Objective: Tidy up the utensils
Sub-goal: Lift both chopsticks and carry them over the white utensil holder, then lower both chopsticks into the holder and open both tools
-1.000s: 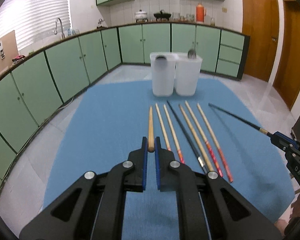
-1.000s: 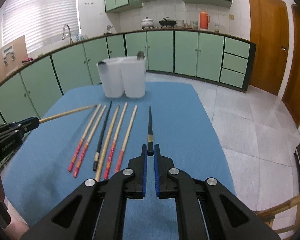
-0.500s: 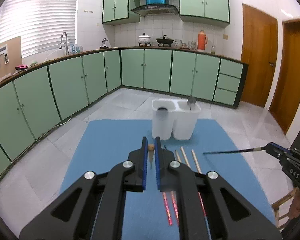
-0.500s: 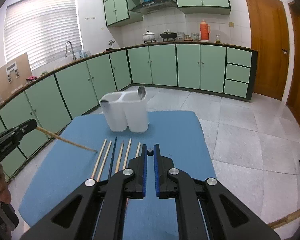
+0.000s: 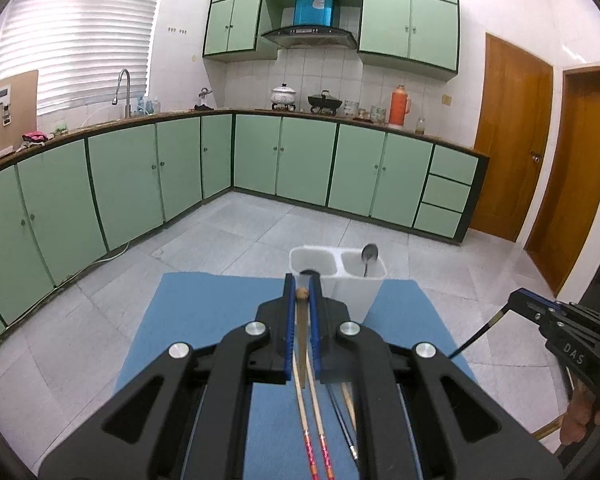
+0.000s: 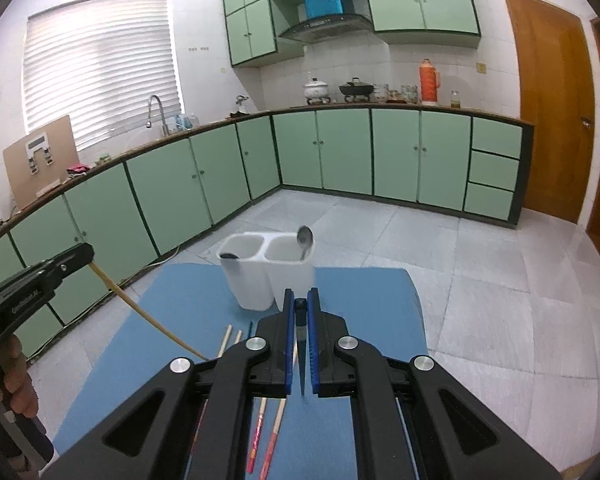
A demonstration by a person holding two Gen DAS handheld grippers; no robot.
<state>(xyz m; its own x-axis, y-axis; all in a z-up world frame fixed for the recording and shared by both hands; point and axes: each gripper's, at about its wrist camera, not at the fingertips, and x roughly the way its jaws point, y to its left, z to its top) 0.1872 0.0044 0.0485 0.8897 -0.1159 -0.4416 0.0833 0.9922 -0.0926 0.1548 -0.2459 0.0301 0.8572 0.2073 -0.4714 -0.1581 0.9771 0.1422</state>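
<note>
Two grippers are up off the table, each with a chopstick pinched in it. I am looking across a kitchen: on the left a blinded window (image 6: 100, 68) over a sink tap (image 6: 155, 110), then a curved run of pale green cabinets (image 5: 304, 160) under a dark counter carrying pots and an orange flask (image 5: 400, 106), and brown wooden doors (image 5: 512, 140) on the right. The floor is grey tile. Below me lies a blue mat (image 5: 204, 312) on the table, with a white two-compartment holder (image 5: 354, 288) standing at its far edge; a metal spoon (image 5: 369, 258) leans in its right compartment and something dark sits in the left one.

My left gripper (image 5: 302, 300) points forward and a little downward, its jaws nearly closed on the thick end of a wooden chopstick (image 5: 301, 336), which hangs back beneath the fingers. More chopsticks with red ends (image 5: 316, 446) stay flat on the mat under it.

My right gripper (image 6: 300, 308) sits at a similar tilt, jaws clamped on a dark chopstick (image 6: 301, 344) that slopes down towards the mat. In the left view a hand (image 5: 580, 420) shows behind that gripper.
</note>
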